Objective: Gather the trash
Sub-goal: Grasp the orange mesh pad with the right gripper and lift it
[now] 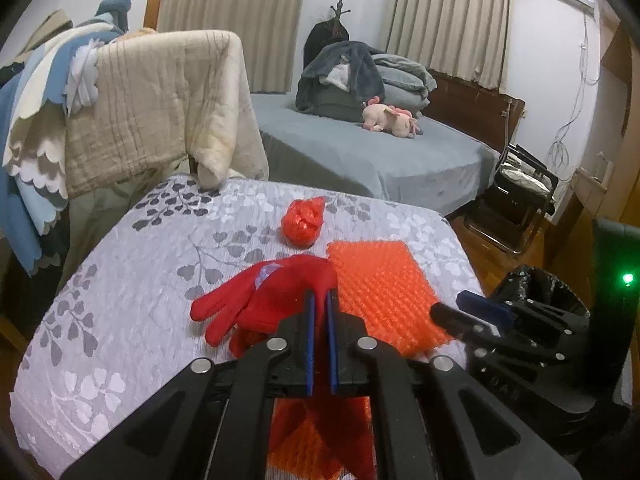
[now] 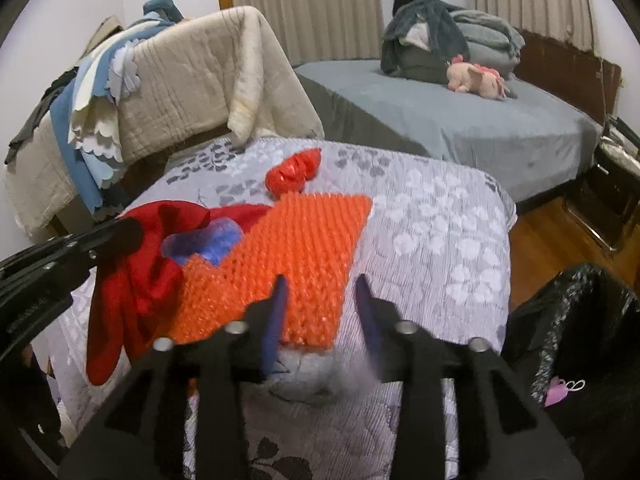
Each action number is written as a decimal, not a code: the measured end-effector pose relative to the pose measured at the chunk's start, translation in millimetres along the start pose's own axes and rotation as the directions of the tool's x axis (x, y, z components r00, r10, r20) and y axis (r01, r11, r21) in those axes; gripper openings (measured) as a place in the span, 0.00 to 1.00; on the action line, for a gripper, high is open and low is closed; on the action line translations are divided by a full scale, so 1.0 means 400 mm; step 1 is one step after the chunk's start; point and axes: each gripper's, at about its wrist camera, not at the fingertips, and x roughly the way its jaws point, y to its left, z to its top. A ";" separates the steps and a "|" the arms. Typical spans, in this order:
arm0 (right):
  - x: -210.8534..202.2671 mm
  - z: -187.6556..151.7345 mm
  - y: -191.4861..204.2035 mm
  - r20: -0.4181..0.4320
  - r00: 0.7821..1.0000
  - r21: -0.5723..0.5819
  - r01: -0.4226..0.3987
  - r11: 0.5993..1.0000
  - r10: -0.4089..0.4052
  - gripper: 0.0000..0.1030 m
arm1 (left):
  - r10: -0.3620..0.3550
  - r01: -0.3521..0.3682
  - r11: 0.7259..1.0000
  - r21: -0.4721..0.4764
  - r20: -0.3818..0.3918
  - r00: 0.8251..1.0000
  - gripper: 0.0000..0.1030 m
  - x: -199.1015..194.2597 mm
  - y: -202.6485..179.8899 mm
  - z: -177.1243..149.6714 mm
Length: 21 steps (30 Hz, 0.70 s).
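Orange bubble wrap lies just ahead of the right gripper's spread fingers; left fingers pinch a red glove.

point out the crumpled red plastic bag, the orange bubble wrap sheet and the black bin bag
crumpled red plastic bag (image 1: pixel 303 222), left wrist view, middle of the wad
orange bubble wrap sheet (image 2: pixel 296 240), right wrist view, centre of the flat sheet
black bin bag (image 2: pixel 576 320), right wrist view, glossy outer side

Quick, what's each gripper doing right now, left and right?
Left gripper: closed on the red glove.
Right gripper: open, holding nothing, above the orange sheet.
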 end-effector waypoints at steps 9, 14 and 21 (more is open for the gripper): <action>0.061 -0.008 0.004 -0.072 0.995 0.004 -0.062 0.998 0.063 0.12 | 0.001 -0.001 1.000 0.001 -0.018 1.000 0.05 0.035 0.012 -0.004; 0.020 0.014 0.000 -0.027 0.996 0.014 -0.086 0.996 0.086 0.10 | 0.003 -0.003 1.000 0.000 -0.015 1.000 0.05 0.031 0.014 -0.001; -0.081 0.067 -0.017 0.072 0.993 0.010 -0.089 0.996 0.089 0.10 | -0.014 0.014 1.000 0.007 0.033 0.999 0.05 -0.017 -0.011 0.031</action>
